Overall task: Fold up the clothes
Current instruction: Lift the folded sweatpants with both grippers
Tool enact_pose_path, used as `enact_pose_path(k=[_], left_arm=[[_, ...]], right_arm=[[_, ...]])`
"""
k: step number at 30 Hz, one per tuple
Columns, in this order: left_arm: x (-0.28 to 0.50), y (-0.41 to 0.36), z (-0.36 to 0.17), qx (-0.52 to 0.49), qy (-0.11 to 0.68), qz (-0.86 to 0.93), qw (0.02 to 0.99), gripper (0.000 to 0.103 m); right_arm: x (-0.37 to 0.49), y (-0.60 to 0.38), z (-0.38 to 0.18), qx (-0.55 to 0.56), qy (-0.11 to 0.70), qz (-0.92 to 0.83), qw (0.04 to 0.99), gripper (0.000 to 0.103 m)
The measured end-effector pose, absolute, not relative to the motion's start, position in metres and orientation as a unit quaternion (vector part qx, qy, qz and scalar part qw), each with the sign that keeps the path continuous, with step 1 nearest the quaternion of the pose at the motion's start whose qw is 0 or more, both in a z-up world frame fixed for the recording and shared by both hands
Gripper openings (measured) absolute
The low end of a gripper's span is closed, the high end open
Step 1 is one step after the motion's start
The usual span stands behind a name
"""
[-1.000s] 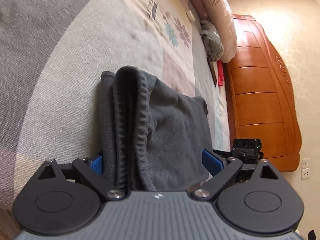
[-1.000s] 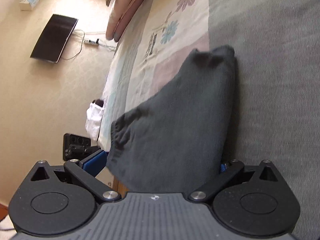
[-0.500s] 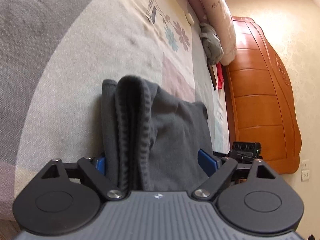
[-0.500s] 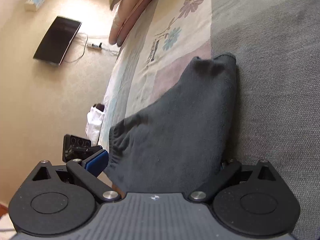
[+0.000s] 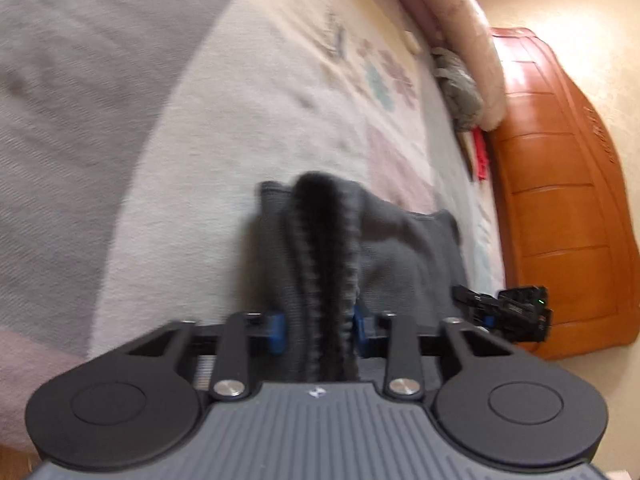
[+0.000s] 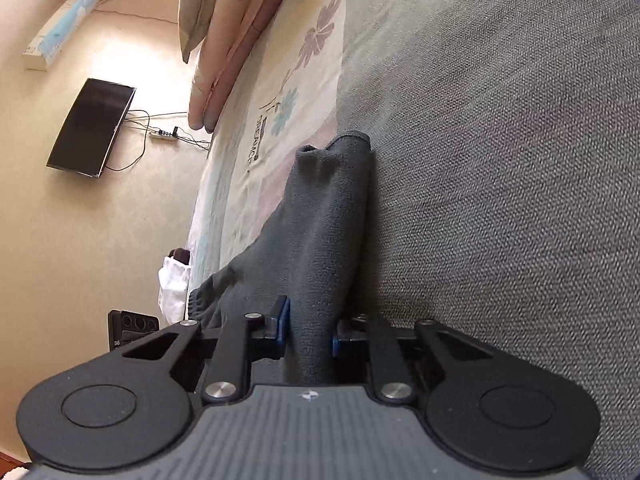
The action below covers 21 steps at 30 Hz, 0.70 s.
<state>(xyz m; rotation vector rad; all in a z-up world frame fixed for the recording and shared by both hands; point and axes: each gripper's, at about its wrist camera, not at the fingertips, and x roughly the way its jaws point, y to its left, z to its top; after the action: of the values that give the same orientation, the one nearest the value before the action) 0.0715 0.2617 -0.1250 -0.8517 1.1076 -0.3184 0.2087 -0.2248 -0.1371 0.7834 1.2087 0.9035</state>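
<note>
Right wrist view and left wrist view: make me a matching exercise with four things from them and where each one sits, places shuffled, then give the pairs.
Things:
1. dark grey garment
2. black screen
3. wooden headboard
4. pink rolled quilt

Places:
A. on the floor beside the bed
B. standing past the bed's far side, behind the quilt
C. bunched between the blue pads of both grippers, on the bed
D. along the far edge of the bed

Pairs: 1-C, 2-A, 3-B, 4-D
</note>
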Motion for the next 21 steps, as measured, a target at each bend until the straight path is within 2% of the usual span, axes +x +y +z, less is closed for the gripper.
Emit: enact_pose_path(k=[6,14,21], left_arm=[[0.069,0.261,-0.124,-0.387,0.503,-0.140,0.760,0.031],[0.064,0.254,-0.116,-0.374,0.493,-0.130,0.775,0.027],[0.064,0.244,-0.087,-0.351,0.471,-0.144,0.797,0.026]], right_arm=[[0.206,-0.213,-0.132,0.322,0.537,0.395,0.672,0.024],[0.189,-0.205,-0.118,0.287,0.515,0.377,0.714,0.021],[0.175,-0.208,-0.095,0.277,0.477,0.389,0.738,0.019]])
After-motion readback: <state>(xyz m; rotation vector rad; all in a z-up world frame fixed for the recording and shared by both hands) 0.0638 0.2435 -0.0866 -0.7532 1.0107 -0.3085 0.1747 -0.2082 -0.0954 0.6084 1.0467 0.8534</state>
